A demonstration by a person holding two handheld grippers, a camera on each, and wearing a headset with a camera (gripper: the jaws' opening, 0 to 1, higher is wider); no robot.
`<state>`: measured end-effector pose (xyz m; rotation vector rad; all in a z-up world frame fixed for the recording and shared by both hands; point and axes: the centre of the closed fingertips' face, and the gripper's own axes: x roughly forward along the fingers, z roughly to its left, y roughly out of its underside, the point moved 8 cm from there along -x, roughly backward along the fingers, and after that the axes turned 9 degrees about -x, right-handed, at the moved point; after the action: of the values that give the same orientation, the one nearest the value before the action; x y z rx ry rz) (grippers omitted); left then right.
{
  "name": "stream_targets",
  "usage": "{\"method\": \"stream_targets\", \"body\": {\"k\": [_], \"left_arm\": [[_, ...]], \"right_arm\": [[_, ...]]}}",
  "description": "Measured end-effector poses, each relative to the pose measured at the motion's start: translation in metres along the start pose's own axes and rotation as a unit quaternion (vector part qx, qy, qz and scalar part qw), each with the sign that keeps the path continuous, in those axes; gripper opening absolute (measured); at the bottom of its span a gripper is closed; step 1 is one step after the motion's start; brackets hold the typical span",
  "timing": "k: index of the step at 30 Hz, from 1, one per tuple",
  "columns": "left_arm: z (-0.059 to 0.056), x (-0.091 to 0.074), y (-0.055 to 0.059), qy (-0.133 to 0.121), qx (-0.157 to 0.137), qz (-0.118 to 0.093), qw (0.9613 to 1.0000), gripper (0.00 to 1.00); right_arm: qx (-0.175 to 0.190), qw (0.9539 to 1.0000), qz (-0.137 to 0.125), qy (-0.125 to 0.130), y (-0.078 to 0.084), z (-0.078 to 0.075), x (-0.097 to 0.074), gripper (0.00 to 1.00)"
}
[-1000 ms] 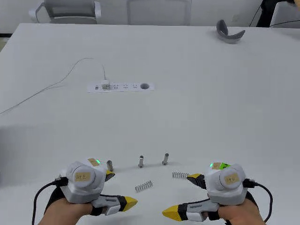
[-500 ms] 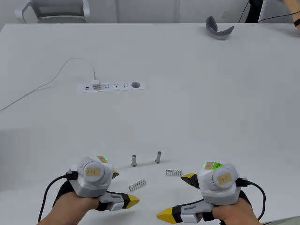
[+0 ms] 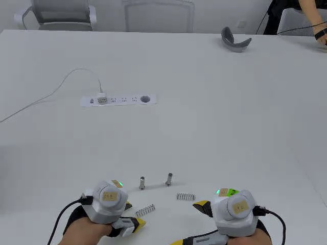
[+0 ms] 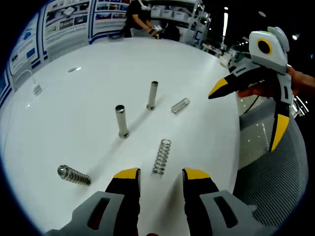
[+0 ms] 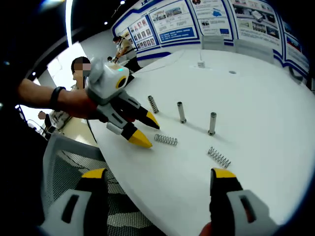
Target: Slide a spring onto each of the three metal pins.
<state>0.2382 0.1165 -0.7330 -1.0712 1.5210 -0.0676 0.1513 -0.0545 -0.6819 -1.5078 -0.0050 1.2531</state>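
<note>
Spread and empty, the fingers (image 4: 127, 175) of the left gripper (image 4: 161, 173) frame a loose spring (image 4: 161, 156) lying just ahead on the worktop (image 4: 74, 98). Beyond it stand the near pin (image 4: 121, 120) and far pin (image 4: 153, 95), both bare. The right gripper (image 5: 157, 173) gapes wide, holding nothing. Likely next: pinch the spring, then thread a pin.

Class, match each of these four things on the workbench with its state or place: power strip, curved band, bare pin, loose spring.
Things:
1. power strip
2. curved band
3. bare pin
4. loose spring

States:
A. standing upright
B. lying on its side
C. has a plug in it
D. grey, at the far right

Pairs: 1-C, 2-D, 3-A, 4-B
</note>
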Motion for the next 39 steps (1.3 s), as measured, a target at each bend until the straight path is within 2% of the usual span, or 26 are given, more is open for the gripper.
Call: {"method": "stream_targets", "body": {"k": [8,22,26,30,35,39], "left_arm": [[-0.003,0.005,0.002,-0.006,0.016,0.001,0.9999,0.28],[-0.005,0.013,0.0,-0.022,0.019,-0.012,0.9995,0.15],[-0.005,0.014,-0.002,-0.02,0.015,-0.015,0.9996,0.15],[-0.005,0.014,-0.002,-0.029,0.014,-0.019,0.9993,0.11],[-0.004,0.013,-0.001,-0.03,0.006,-0.011,0.9995,0.11],[-0.004,0.007,0.002,-0.033,0.001,-0.013,0.9994,0.11]], "right_arm": [[0.003,1.0,0.001,-0.003,0.001,0.004,0.0,0.87],[0.006,1.0,0.001,-0.007,0.004,0.005,0.0,0.86],[0.007,1.0,0.001,-0.006,0.005,0.005,0.0,0.86],[0.008,1.0,0.001,-0.006,0.005,0.005,0.0,0.86],[0.013,0.9999,-0.005,-0.006,0.004,0.005,-0.001,0.86],[0.016,0.9998,-0.008,-0.005,0.005,0.005,0.0,0.86]]}}
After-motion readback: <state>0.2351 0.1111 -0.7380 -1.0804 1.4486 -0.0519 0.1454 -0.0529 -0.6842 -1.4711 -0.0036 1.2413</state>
